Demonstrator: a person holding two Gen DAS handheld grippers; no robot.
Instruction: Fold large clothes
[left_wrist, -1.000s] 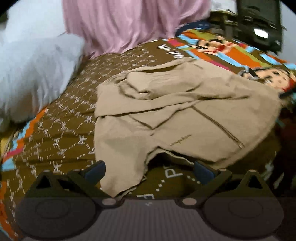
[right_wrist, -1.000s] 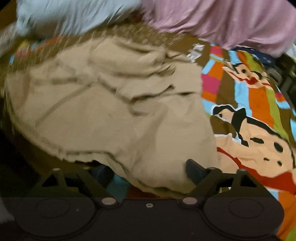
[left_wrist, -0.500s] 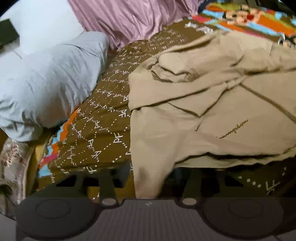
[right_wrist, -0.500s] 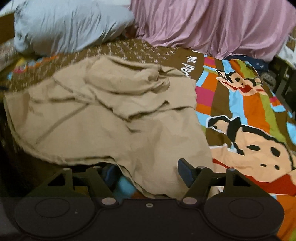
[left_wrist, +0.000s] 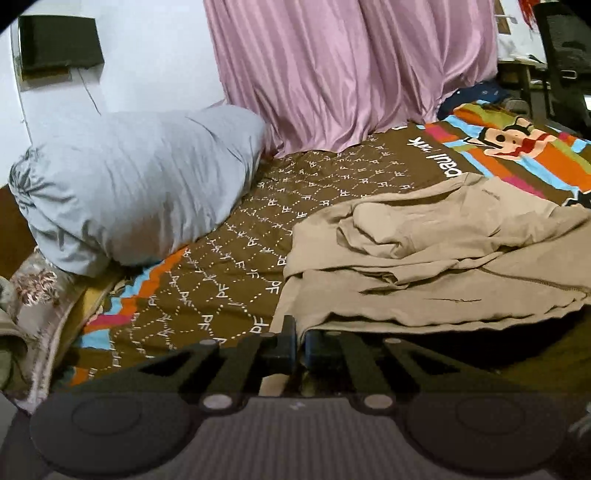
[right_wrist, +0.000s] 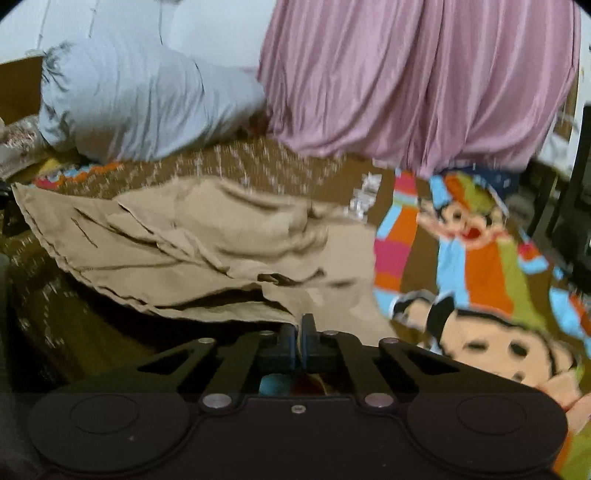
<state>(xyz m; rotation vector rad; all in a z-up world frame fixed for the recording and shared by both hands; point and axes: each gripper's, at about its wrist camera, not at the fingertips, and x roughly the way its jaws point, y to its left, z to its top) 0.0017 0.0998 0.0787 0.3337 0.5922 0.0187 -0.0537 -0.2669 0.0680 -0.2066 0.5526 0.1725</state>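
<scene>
Both claws are clenched on the near hem of the beige jacket (left_wrist: 424, 266), left gripper (left_wrist: 300, 341) and right gripper (right_wrist: 298, 341); the jacket lies on the patterned bedspread (left_wrist: 258, 229), right of the grey pillow (left_wrist: 140, 184). I judge the fold is starting; next, carry the hem toward the pink curtain (left_wrist: 351, 70).

Bed sheet (left_wrist: 236, 266) brown with dotted pattern, bright cartoon print at right. Grey pillow (left_wrist: 140, 184) far left on bed. Pink curtain (left_wrist: 351, 74) hangs behind, touching bed. White wall (left_wrist: 147, 55) left, dark box (left_wrist: 61, 42) mounted on it. Black chair (left_wrist: 565, 62) far right.
</scene>
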